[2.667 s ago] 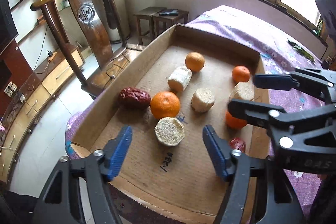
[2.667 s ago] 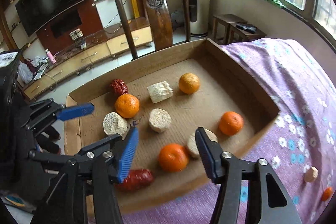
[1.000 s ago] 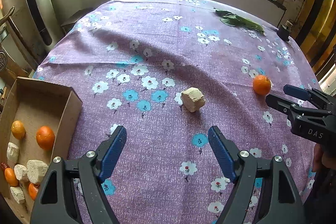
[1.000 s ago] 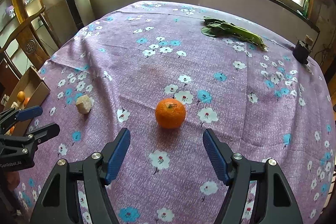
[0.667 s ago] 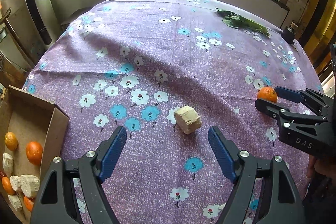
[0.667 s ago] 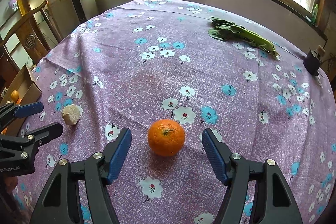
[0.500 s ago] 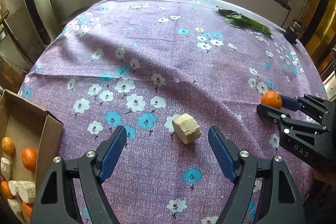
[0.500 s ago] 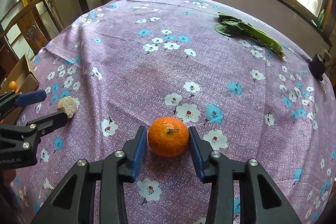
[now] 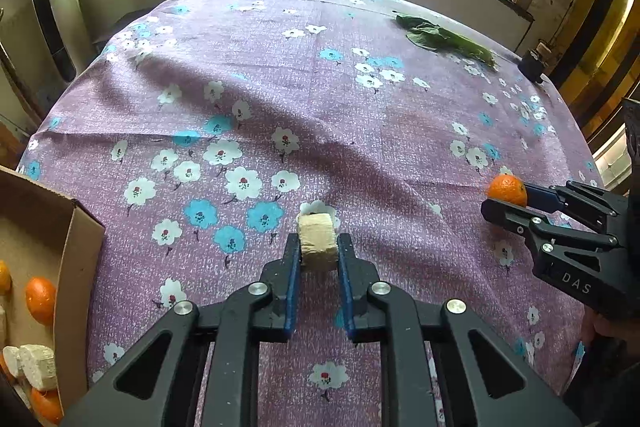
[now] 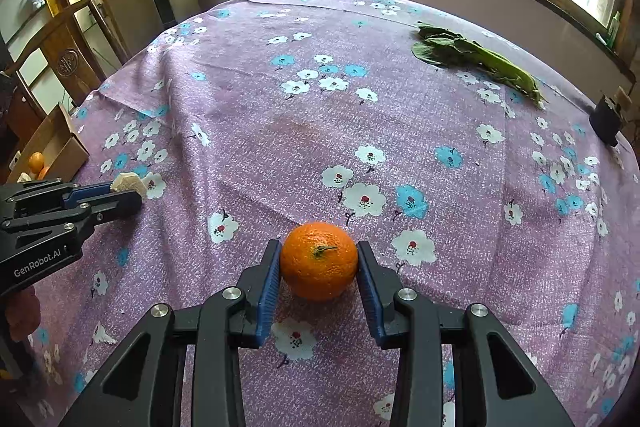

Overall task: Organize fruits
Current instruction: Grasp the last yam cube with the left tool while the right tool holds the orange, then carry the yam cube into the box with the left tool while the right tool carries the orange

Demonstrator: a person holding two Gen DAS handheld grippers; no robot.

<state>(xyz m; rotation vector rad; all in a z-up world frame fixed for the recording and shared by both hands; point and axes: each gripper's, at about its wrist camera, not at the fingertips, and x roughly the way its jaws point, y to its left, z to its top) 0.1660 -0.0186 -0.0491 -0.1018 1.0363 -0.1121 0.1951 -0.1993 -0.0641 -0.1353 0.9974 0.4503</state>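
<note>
— Left wrist view first, from the left edge: what did we have?

— Cardboard box [image 9: 78, 251] at the far left, with oranges and pale chunks inside. Then, dead centre, the left gripper [image 9: 319, 251] had just snapped its jaws in on the pale corn chunk [image 9: 316, 241], blue pads pressed against both its sides, the chunk sitting on the purple flowered tablecloth [image 9: 320, 99].

— And off to the right?

— The right gripper [image 9: 506, 197], seen side-on, had the orange [image 9: 507, 190] at its tips. Leafy greens [image 9: 444, 41] lay far back by the window.

— Right wrist view, same sweep?

— Box corner [image 10: 60, 143] at the left edge, then the left gripper [image 10: 130, 191] with the chunk [image 10: 129, 183] at its tips. In the middle, the right gripper [image 10: 319, 261] had been closing too, and its pads hugged the orange [image 10: 319, 261] on both sides, stem facing up, fruit down on the cloth [image 10: 320, 107]. Greens [image 10: 476, 61] were at the far right.
</note>
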